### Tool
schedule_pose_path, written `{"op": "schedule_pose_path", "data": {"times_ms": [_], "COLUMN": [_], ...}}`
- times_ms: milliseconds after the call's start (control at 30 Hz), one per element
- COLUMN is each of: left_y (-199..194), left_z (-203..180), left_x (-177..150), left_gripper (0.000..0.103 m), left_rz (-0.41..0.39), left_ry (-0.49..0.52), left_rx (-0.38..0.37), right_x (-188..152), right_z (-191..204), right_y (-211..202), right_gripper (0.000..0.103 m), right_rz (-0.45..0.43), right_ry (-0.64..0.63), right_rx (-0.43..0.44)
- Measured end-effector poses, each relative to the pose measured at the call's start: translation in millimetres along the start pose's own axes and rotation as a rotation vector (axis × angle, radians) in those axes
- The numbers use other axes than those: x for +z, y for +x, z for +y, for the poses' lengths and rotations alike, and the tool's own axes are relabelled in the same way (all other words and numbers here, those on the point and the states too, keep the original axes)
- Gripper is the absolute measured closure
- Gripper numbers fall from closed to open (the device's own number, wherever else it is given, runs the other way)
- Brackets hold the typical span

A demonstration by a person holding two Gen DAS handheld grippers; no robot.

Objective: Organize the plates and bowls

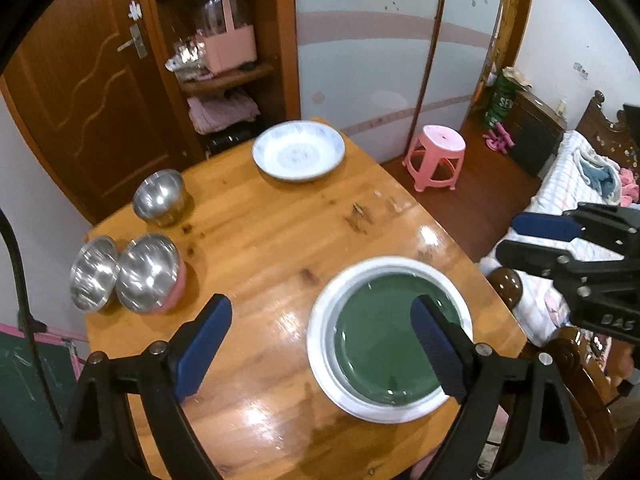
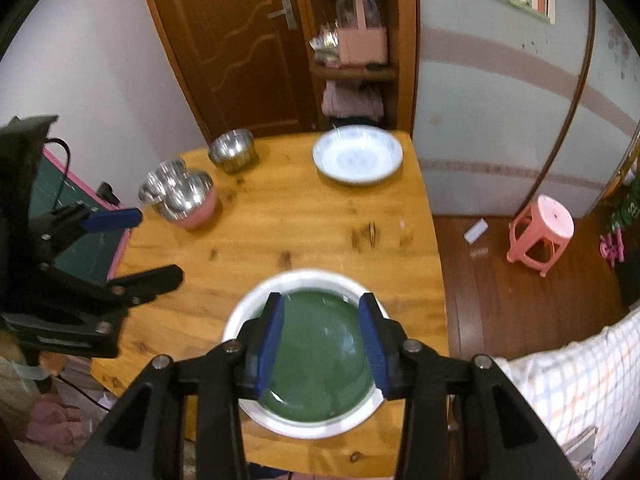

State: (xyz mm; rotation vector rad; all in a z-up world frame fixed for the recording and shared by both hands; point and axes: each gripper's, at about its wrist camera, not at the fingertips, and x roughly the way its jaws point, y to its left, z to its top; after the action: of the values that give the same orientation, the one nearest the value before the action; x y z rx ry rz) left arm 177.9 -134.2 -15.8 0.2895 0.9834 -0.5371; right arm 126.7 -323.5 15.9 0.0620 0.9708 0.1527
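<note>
Wooden boards of a small table fill both views, in a bedroom with a brown door, a pink stool on the floor and a bed at the side. At the table's near edge sits a green plate nested inside a white plate. A pale blue-patterned plate rests alone at the far edge. Along the left edge stand three steel bowls: one by itself towards the far corner, and two touching each other, a plain one and a pink-sided one.

Both tools hover above the stacked pair, tilted steeply down. The left hand-held gripper has its jaws spread wide with nothing between them; the right hand-held gripper stands partly apart, also empty, its pads clear of the plates below.

Stacking the green plate looks done. Probably next comes the blue-patterned plate or the bowls, which means reaching across to the far or left edge and closing on a thin rim.
</note>
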Motion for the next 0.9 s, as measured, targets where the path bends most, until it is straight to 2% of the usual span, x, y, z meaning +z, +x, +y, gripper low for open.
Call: {"op": "schedule_pose_path", "data": {"times_ms": [133, 333, 600, 700, 800, 900], "left_y": [-12.3, -20.9, -8.5, 6.0, 28.4, 62.9], "left_z": [5.8, 15.2, 30.7, 41.8, 53.9, 70.2], "left_x": [20.7, 46.3, 101.5, 126.9, 150.2, 173.2], "left_gripper": [0.013, 0.013, 0.013, 0.013, 0.013, 0.013], "left_rz": [-0.052, -0.098, -0.139, -0.148, -0.142, -0.120], "left_ry": [-0.014, -0.058, -0.046, -0.070, -0.101, -0.145], "left_rx": [0.036, 0.090, 0.208, 0.221, 0.224, 0.202], "right_x": [21.0, 47.7, 97.6, 121.5, 145.6, 165.1], "right_z": [-2.0, -3.9, -28.8, -47.5, -69.6, -92.3], "right_y": [-14.5, -22.2, -16.6, -1.8, 29.0, 59.8], "right_gripper": [0.064, 0.064, 0.064, 0.063, 0.063, 0.063], "right_rz": [-0.056, -0.094, -0.117, -0.107, -0.046, -0.020], "right_ry": [-0.009, -0.028, -0.019, 0.013, 0.038, 0.064], "right_rx": [-0.013, -0.019, -0.048, -0.045, -0.001, -0.017]}}
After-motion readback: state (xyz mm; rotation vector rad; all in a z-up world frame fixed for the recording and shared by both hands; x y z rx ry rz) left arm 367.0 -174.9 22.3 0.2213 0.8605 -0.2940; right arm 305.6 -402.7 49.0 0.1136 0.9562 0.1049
